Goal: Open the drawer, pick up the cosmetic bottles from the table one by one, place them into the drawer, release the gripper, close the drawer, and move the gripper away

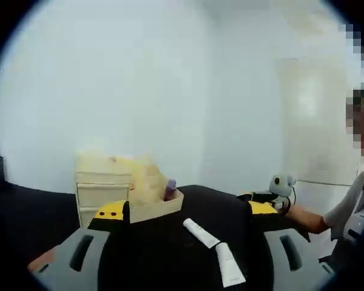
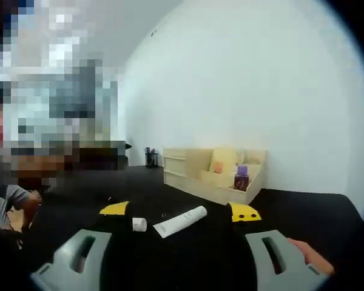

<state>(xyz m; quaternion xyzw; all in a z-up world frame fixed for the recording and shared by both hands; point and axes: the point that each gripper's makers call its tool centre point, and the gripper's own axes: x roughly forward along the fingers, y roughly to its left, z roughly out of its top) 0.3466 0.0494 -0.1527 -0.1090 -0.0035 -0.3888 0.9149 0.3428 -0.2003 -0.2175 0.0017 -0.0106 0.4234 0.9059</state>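
Tubes lie flat on the black surface (image 1: 170, 242). We see one tube (image 1: 201, 233) pointing up-left and another tube (image 1: 229, 264) lengthwise, both between our left tongs (image 1: 185, 213), jaws apart. Right tongs (image 2: 181, 212) also stand apart around them. Beyond, the drawer (image 1: 155, 206) stands open, holding a purple bottle (image 2: 241, 177).

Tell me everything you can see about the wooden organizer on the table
The wooden organizer is a pale, light-wood box standing upright on the black table, close to the white wall. One end carries a small stack of drawers, whose fronts look shut. The rest is a low open tray with tilted dividers. A bottle with a purple cap stands in the tray's end compartment. Something orange sits further in, too blurred to name. Two white tubes lie on the table in front, apart from it. Neither gripper touches it.
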